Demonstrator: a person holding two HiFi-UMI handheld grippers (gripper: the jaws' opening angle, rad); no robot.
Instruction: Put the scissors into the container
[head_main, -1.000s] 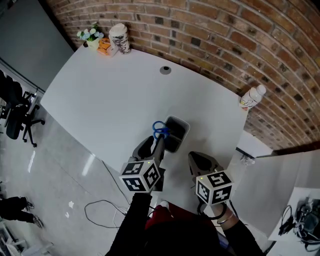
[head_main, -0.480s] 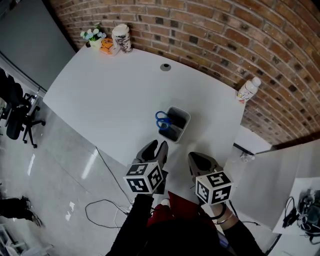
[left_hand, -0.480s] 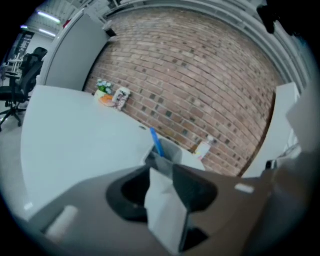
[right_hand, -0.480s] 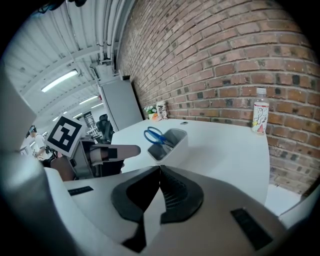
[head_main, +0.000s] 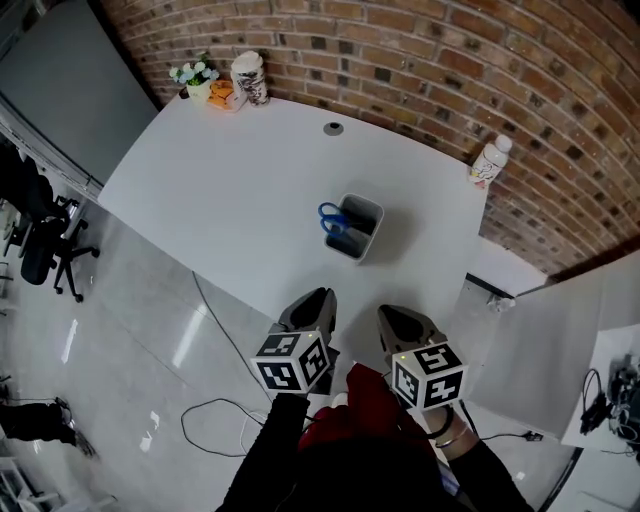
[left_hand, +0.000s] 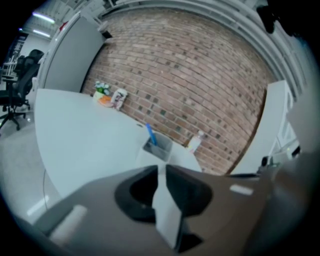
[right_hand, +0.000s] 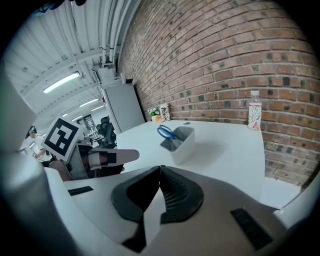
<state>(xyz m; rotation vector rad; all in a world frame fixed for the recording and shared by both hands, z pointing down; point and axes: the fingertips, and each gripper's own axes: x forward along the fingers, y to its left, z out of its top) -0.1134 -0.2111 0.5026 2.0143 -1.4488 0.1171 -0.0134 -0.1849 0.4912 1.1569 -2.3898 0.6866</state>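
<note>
— What is hidden here?
— The blades of the scissors (head_main: 333, 215). They sit inside the grey container (head_main: 362, 243), mid-frame on the white table (head_main: 230, 180) in the head view. Only the blue handle loops show, at the container's left end.
— Which way do they point?
— Handles up. In the left gripper view the long axis stands nearly upright, leaning toward the upper left.
— And the claws?
— Both sit low in the frame, well apart from the container. The left gripper (head_main: 318, 300) is closing, with a slim gap between its jaws and nothing in it. The right gripper (head_main: 392, 315) has its jaws together, empty.
</note>
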